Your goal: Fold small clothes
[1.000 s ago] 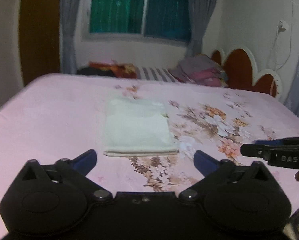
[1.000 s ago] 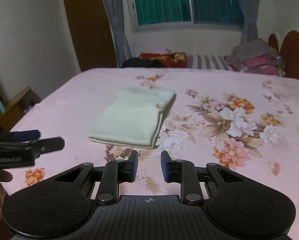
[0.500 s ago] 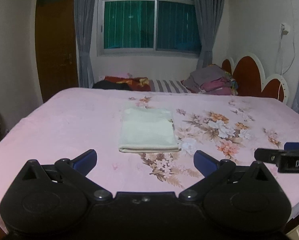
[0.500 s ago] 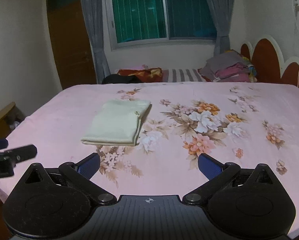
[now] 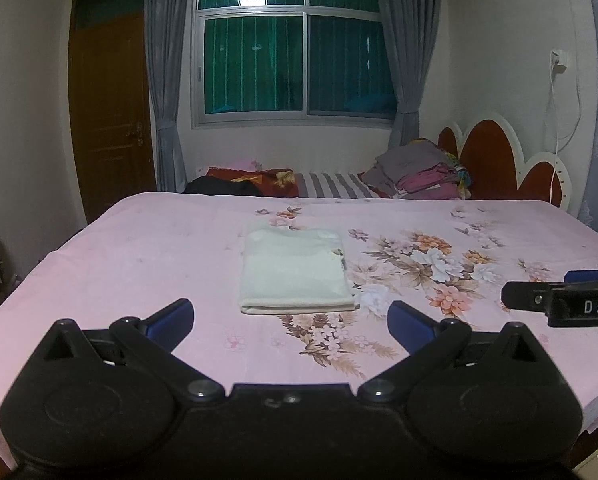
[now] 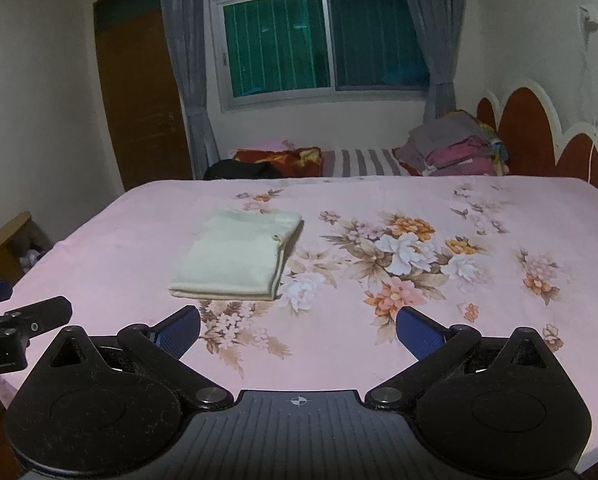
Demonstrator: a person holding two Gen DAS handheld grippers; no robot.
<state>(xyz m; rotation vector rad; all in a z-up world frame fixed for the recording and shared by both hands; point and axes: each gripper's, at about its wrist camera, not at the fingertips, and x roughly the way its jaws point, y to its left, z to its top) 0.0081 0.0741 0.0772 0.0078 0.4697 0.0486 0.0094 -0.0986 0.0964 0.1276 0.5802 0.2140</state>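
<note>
1. The left gripper point(image 5: 290, 318) is held spread wide and empty, back over the near edge of the bed point(image 5: 139, 248), well apart from the cloth; this is judged a withdrawn pose, since nothing is left to be pinched.
2. The folded cloth point(image 5: 293, 274), a pale cream rectangle, is laid flat on the pink floral sheet, left of the bed's middle and nearer the near edge than the far one. Its doubled edge is turned toward the near edge, and the fold is judged complete.
3. The right gripper point(image 6: 297, 326) is likewise held spread and empty over the near edge, right of the cloth and not touching it.
4. Compared with a second ago, both grippers are seen farther back and higher: the cloth is shown smaller, and more of the window point(image 5: 295, 44) and door point(image 5: 111, 120) is taken in. The right gripper, then almost pressed together, is now opened wide.
</note>
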